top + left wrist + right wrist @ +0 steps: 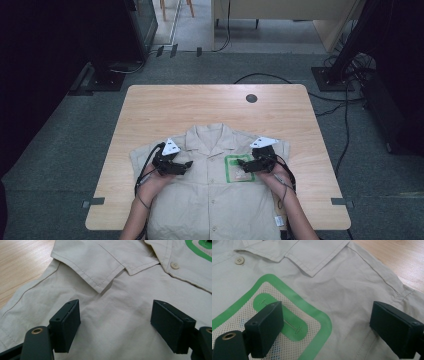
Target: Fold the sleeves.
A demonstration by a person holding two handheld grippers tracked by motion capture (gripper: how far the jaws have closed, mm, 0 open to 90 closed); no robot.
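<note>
A beige shirt lies flat and buttoned on the wooden table, its hem cut off by the bottom edge of the high view. A small white tag at its right side is too small to read. The left gripper and right gripper hover over the chest, both with jaws spread wide and empty. The green-bordered mesh patch (partly hidden by a jaw) bears no legible writing. Farther off sits a dark round grommet.

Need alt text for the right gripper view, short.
The right gripper hangs open over a beige shirt, its two black jaws wide apart with nothing between them. Under the left jaw lies a green-bordered mesh patch; the collar and wooden table show beyond.
</note>
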